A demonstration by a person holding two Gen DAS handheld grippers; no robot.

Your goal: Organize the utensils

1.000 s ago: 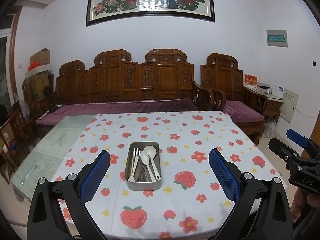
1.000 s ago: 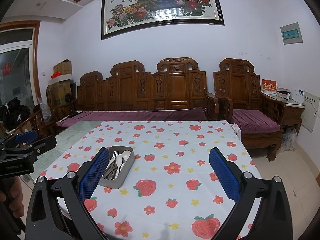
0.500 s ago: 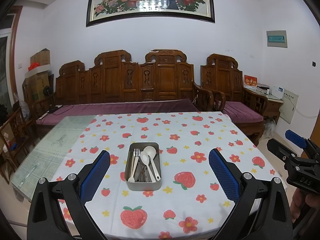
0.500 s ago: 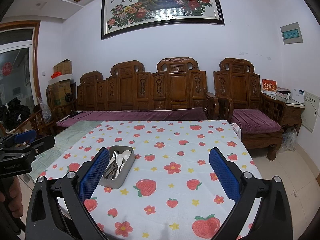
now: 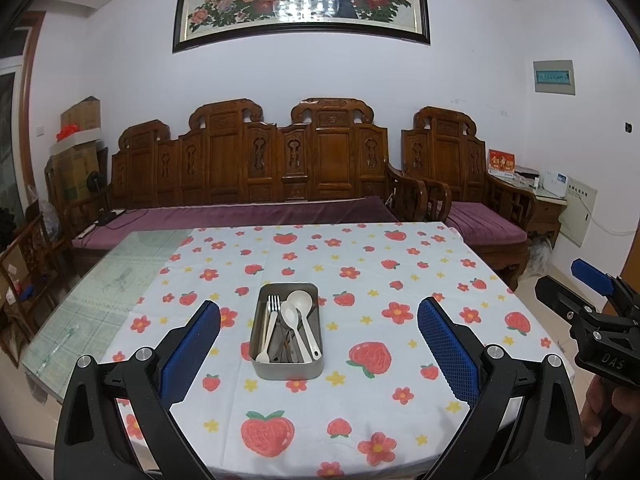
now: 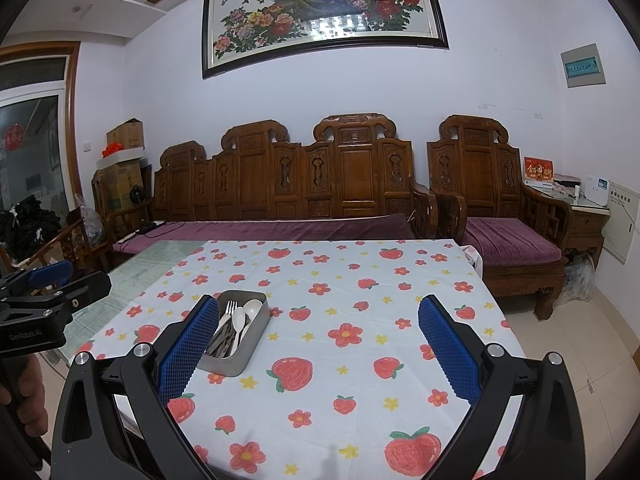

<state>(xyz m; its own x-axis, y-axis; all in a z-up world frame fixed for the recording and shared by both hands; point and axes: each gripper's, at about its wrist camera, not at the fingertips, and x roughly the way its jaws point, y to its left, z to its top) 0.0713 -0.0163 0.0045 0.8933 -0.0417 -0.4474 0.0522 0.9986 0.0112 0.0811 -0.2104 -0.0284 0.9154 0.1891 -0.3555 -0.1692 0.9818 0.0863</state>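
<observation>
Metal tray (image 5: 286, 368) sits mid-table (image 5: 400, 264) with fork, spoons and darker utensils (image 5: 286, 328) all inside. Left tool (image 5: 319, 346) and right tool (image 6: 319, 346) both gape wide, empty, held back near the table edge. Fits either utensils gathered or awaiting sorting; no grasp underway.

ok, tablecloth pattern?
The tablecloth is white with red strawberries, red flowers and small yellow stars; clearest in the left wrist view.

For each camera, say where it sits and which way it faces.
Left wrist: on the left gripper, facing the tin head on across the table; right gripper at right edge.
Right wrist: on the right gripper, further right; tin lies left, left gripper at left edge.
Shared: tin, table, sofa, painting.
</observation>
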